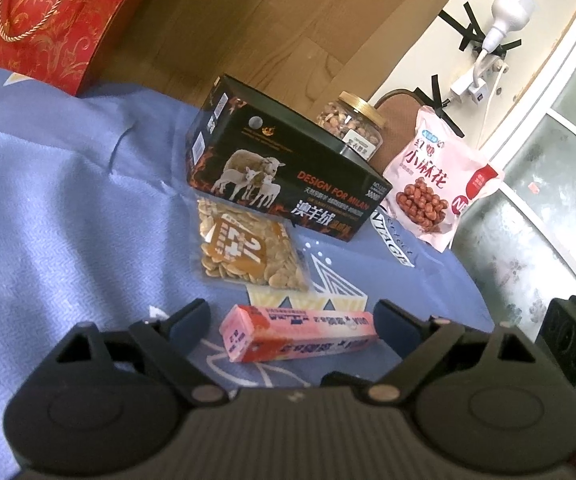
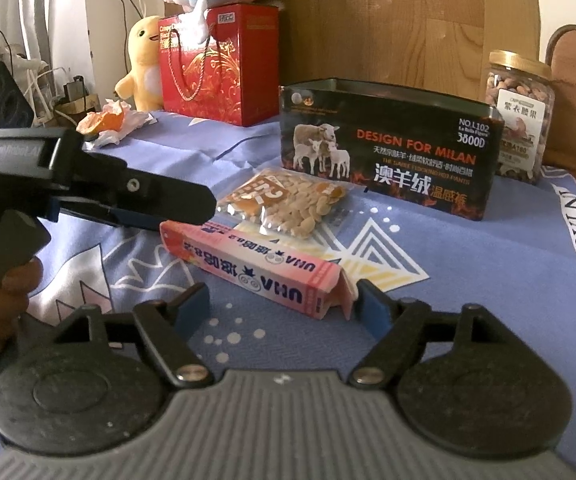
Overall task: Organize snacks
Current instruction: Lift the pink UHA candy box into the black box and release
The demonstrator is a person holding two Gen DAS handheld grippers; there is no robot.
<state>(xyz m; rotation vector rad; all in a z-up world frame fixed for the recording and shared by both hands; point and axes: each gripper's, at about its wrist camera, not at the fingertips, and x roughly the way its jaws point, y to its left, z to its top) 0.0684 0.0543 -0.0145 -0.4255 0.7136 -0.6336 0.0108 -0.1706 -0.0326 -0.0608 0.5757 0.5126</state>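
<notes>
A long pink candy box (image 1: 300,334) lies on the blue cloth between the open fingers of my left gripper (image 1: 294,320). It also shows in the right wrist view (image 2: 256,270), just ahead of my open right gripper (image 2: 284,300), with its end flap open. A clear bag of seeds (image 1: 244,248) lies beyond it, in front of an open black tin box (image 1: 284,168). The seed bag (image 2: 292,200) and tin (image 2: 392,148) show in the right view too. My left gripper appears there from the side (image 2: 204,204), beside the candy box's far end.
A nut jar with a gold lid (image 1: 352,126) and a pink snack bag (image 1: 436,184) stand right of the tin. A red gift bag (image 2: 220,64), plush toys (image 2: 144,64) and crumpled wrappers (image 2: 112,124) sit at the back left. The bed edge (image 1: 468,280) falls away on the right.
</notes>
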